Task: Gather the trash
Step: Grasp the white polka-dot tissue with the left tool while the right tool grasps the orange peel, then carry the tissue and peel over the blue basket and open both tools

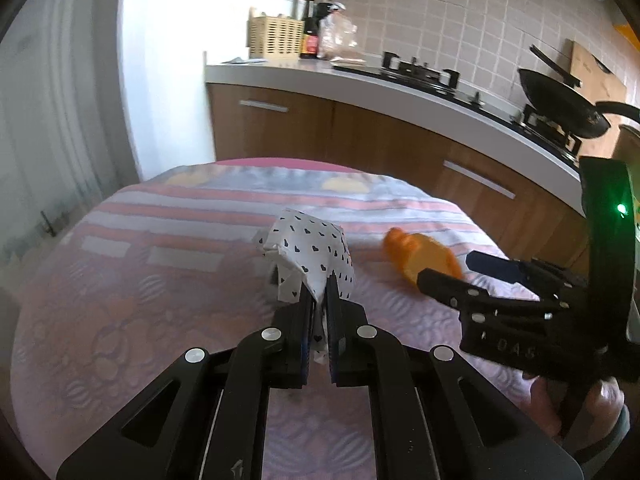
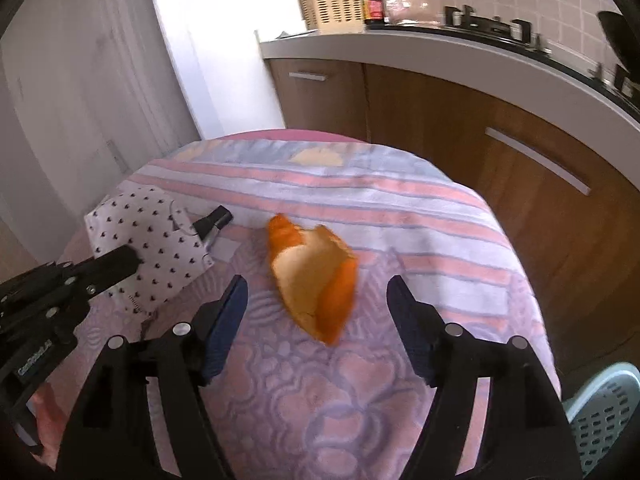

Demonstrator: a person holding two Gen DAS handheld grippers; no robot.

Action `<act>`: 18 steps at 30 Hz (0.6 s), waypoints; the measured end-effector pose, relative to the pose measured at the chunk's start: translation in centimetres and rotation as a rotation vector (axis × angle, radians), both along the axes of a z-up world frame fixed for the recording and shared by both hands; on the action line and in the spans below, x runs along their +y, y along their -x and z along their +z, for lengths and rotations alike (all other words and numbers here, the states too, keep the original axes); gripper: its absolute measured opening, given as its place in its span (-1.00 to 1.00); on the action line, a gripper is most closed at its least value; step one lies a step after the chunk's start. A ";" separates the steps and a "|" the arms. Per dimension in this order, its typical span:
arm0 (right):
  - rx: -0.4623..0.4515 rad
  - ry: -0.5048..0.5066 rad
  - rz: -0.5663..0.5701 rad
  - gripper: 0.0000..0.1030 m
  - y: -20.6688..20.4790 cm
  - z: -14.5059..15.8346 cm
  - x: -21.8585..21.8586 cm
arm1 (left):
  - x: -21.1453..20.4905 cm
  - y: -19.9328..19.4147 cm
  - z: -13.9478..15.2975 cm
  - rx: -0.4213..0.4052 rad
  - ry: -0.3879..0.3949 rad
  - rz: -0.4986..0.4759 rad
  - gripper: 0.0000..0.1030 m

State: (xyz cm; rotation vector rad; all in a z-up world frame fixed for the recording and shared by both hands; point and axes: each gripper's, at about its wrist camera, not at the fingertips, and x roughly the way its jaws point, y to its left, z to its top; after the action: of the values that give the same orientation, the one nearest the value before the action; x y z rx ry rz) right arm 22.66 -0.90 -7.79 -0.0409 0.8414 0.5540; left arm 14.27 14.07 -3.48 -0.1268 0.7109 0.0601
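A crumpled white paper with black hearts [image 1: 312, 248] is pinched at its near edge by my left gripper [image 1: 318, 284], which is shut on it just above the striped pink tablecloth [image 1: 160, 264]. In the right wrist view the same paper [image 2: 152, 240] sits at the left, with the left gripper [image 2: 178, 236] on it. An orange peel [image 2: 304, 280] lies on the cloth between the wide-open fingers of my right gripper [image 2: 317, 280], and neither pad touches it. The left wrist view shows the peel [image 1: 420, 252] to the right of the paper, with the right gripper [image 1: 448, 267] at its near end.
A pale green slatted basket [image 2: 604, 412] stands low beside the table at the right. Behind the table runs a white kitchen counter [image 1: 320, 76] over brown cabinets, bearing a wooden rack, bottles, a gas hob and a black wok [image 1: 560, 100].
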 end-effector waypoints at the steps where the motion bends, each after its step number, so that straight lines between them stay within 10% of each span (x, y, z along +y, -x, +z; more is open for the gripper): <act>1: 0.014 0.007 0.009 0.32 -0.4 -0.2 0.5 | 0.3 0.2 -0.1 -0.001 0.011 0.004 -0.91; 7: 0.054 0.119 -0.015 0.28 -1.6 -1.7 2.3 | 1.5 0.6 -0.2 -0.016 0.049 0.003 -0.90; 11: 0.022 0.152 -0.030 -0.51 -1.2 -1.6 2.6 | 1.0 1.0 0.1 -0.028 0.045 -0.009 -0.90; 18: 0.011 0.062 -0.068 -0.67 1.2 0.3 -0.8 | -0.8 2.6 1.1 -0.064 0.047 -0.056 -0.90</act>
State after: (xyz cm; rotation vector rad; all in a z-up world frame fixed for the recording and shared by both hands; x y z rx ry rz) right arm 21.48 -1.68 -7.52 -0.0661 0.8672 0.4639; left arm 11.71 13.30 -2.37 -0.1527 0.6521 -0.0143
